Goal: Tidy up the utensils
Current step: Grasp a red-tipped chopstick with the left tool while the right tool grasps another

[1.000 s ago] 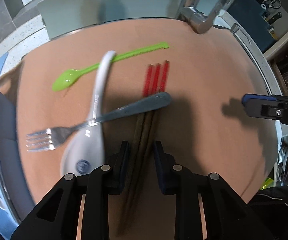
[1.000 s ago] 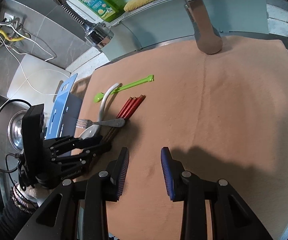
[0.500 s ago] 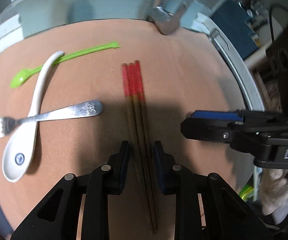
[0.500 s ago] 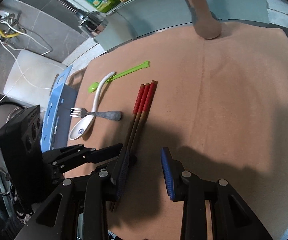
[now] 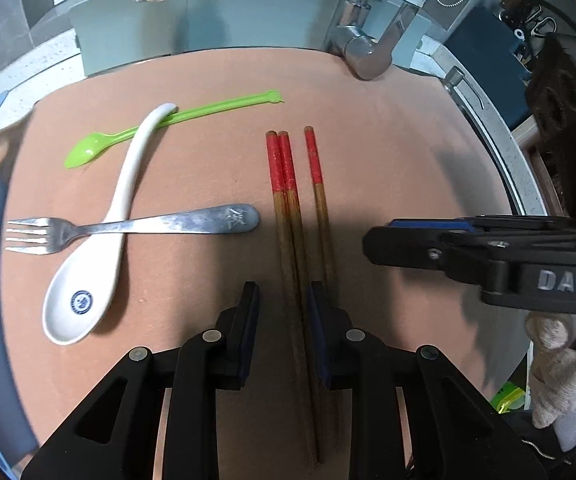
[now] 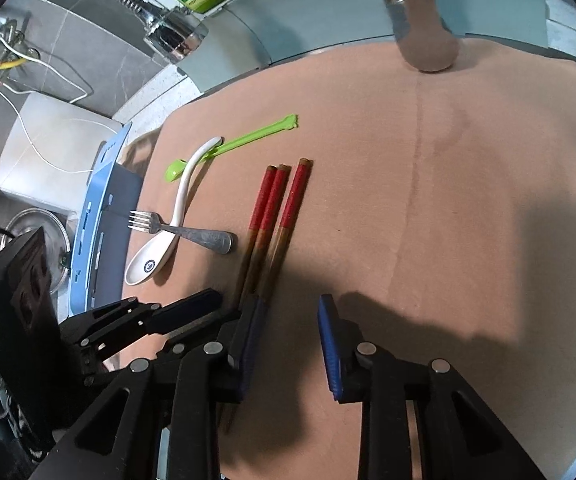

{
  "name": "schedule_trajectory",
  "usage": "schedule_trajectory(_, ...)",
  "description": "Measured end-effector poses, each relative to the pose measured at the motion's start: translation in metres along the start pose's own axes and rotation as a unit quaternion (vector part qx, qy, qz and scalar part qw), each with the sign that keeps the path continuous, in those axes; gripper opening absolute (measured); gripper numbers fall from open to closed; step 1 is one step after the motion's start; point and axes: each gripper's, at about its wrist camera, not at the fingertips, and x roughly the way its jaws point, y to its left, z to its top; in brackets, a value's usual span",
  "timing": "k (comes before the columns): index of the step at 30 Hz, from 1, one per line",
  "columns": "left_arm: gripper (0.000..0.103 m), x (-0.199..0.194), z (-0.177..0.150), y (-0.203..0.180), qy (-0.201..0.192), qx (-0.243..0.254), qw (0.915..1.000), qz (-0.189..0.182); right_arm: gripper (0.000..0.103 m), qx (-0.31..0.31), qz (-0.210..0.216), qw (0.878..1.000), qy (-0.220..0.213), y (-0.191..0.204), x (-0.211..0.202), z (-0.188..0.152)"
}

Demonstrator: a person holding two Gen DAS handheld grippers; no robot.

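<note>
Three red-tipped chopsticks (image 5: 288,200) were laid side by side on the brown mat (image 5: 388,160) of the worktop, two touching and one just apart. The left gripper (image 5: 282,312) was held over their plain ends, its fingers parted around two of them, apparently without pinching. The right gripper (image 6: 288,340) was seen open and empty just beside. A fork (image 5: 136,226) was crossed over a white spoon (image 5: 100,248) lying on a green spoon (image 5: 168,128).

Black gripper (image 5: 282,316) frames — blue pads (image 6: 330,346), silver screws.
</note>
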Motion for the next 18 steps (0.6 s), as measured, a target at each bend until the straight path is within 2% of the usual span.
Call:
schedule_trajectory(5, 0.023, -0.002, -0.002, 0.011, 0.002, -0.008, 1.0000, 0.001, 0.022, 0.000, -0.010, 1.000, 0.010, 0.005, 0.016, 0.006)
schedule_trajectory(11, 0.023, 0.002, 0.000, 0.004, 0.003, 0.005, 0.9999, 0.014, 0.019, -0.025, -0.040, 0.999, 0.008, 0.019, 0.024, 0.014)
schedule_trajectory(16, 0.023, 0.010, -0.001, -0.007, 0.005, 0.029, 0.9990, 0.032, 0.013, -0.045, -0.067, 0.997, 0.012, 0.024, 0.028, 0.017)
schedule_trajectory(18, 0.020, 0.010, -0.001, -0.009, 0.003, 0.042, 0.9982, 0.043, 0.011, -0.054, -0.076, 0.996, 0.014, 0.026, 0.028, 0.018)
